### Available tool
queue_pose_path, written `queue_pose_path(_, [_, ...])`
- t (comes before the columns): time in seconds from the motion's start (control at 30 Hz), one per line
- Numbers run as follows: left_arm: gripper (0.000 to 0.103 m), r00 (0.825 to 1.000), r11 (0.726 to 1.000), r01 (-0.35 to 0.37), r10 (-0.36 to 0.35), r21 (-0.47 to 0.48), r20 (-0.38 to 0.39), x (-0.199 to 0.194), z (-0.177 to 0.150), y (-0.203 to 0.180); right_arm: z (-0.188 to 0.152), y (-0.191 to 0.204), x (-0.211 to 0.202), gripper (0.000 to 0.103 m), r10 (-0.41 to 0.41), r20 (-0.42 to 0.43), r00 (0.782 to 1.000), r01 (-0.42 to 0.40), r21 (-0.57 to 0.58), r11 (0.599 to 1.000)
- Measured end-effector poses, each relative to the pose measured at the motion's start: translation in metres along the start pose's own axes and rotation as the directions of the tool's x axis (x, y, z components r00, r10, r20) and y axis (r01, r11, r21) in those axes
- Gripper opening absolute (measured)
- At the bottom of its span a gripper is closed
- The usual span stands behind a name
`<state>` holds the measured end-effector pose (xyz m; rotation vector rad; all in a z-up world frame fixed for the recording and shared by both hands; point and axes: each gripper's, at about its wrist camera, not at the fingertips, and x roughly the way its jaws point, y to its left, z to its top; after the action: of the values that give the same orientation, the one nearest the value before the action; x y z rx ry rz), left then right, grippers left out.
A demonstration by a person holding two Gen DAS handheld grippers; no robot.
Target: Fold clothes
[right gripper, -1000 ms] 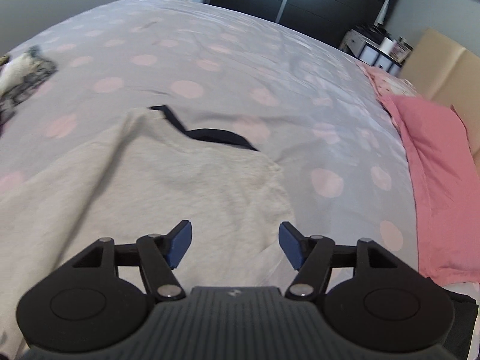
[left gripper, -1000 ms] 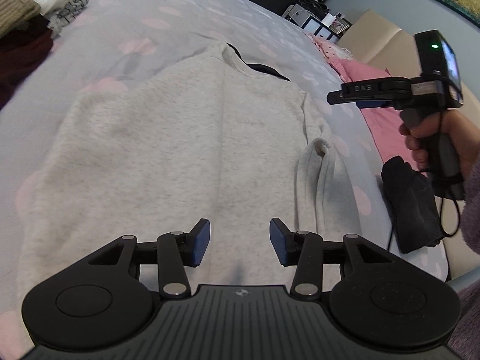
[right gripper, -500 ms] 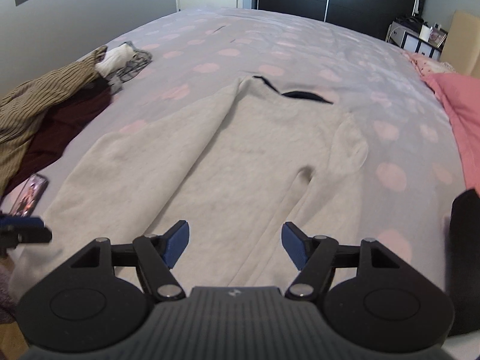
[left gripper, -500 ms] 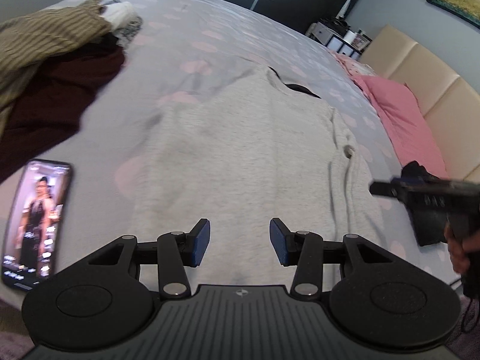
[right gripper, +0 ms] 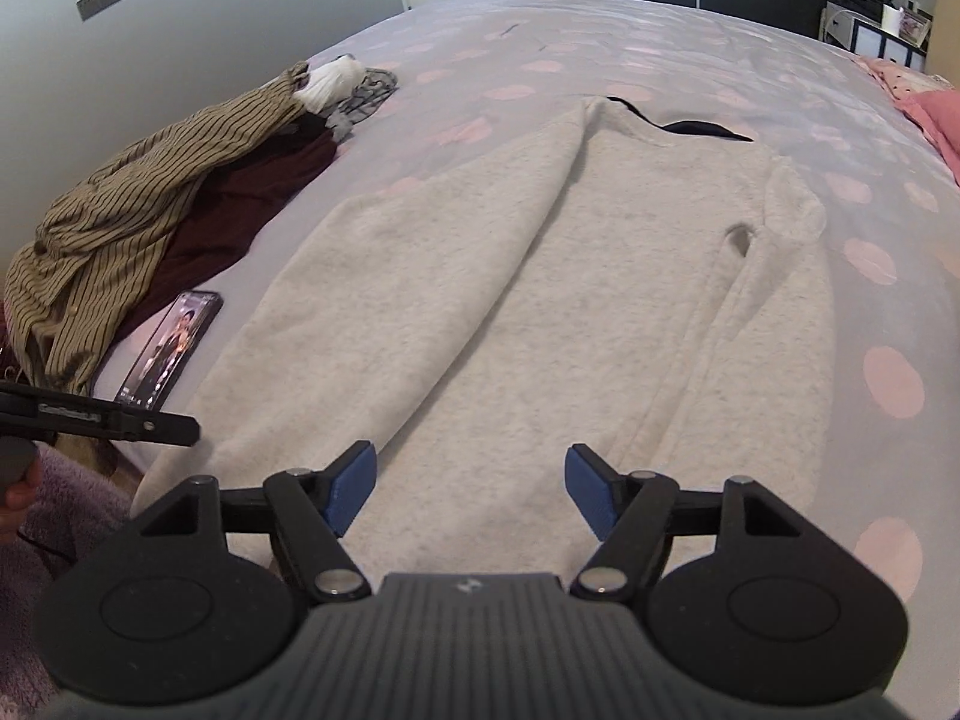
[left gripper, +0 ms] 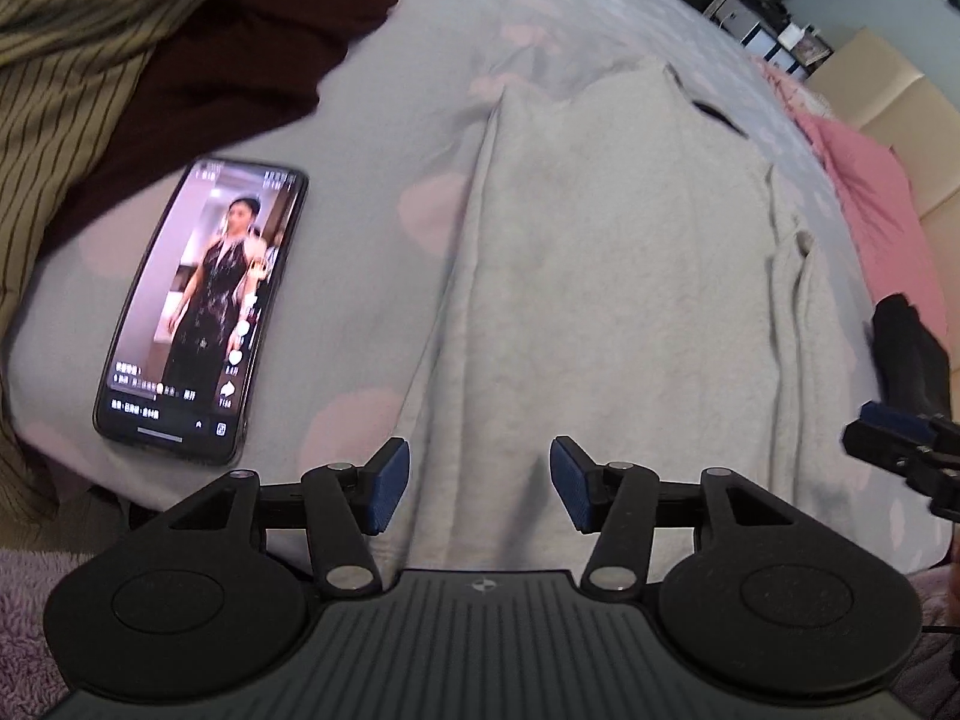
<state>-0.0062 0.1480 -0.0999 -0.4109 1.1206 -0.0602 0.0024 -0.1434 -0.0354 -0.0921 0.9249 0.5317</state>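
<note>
A light grey sweater [left gripper: 600, 252] [right gripper: 540, 288] lies spread on the bed, neckline far, hem near me, its right sleeve folded in along the side. My left gripper [left gripper: 480, 489] hovers over the hem's left part; its jaws are opening and nothing is between them. Over the middle of the hem my right gripper [right gripper: 471, 492] stands open and empty. Each gripper shows at the edge of the other's view, the right gripper's fingers [left gripper: 888, 438] at the right and the left gripper's fingers [right gripper: 120, 423] at the left.
A lit phone [left gripper: 198, 306] [right gripper: 171, 345] lies on the dotted grey sheet [right gripper: 660, 54] left of the sweater. Striped olive and dark maroon clothes [right gripper: 150, 210] are heaped further left. A pink pillow [left gripper: 870, 204] and a dark folded garment [left gripper: 906, 348] sit at the right.
Both grippers have drawn back from the sweater's upper part to its hem. The left one swung left, bringing the phone and the clothes pile close into its view, and its jaws stand wider.
</note>
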Motion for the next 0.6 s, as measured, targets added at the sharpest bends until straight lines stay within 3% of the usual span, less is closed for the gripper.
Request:
queue_pose_path(0.23, [0.050, 0.998, 0.999, -0.032, 0.032, 0.003, -0.048, 0.024, -0.007, 0.009, -0.004, 0.008, 0.000, 0.073, 0.018, -0.001, 1.000, -0.018, -0.020, 1.000])
queue_pose_path(0.6, [0.051, 0.998, 0.999, -0.046, 0.047, 0.020, -0.045, 0.029, -0.007, 0.009, -0.007, 0.014, 0.005, 0.073, 0.038, -0.021, 0.999, -0.039, -0.052, 0.998])
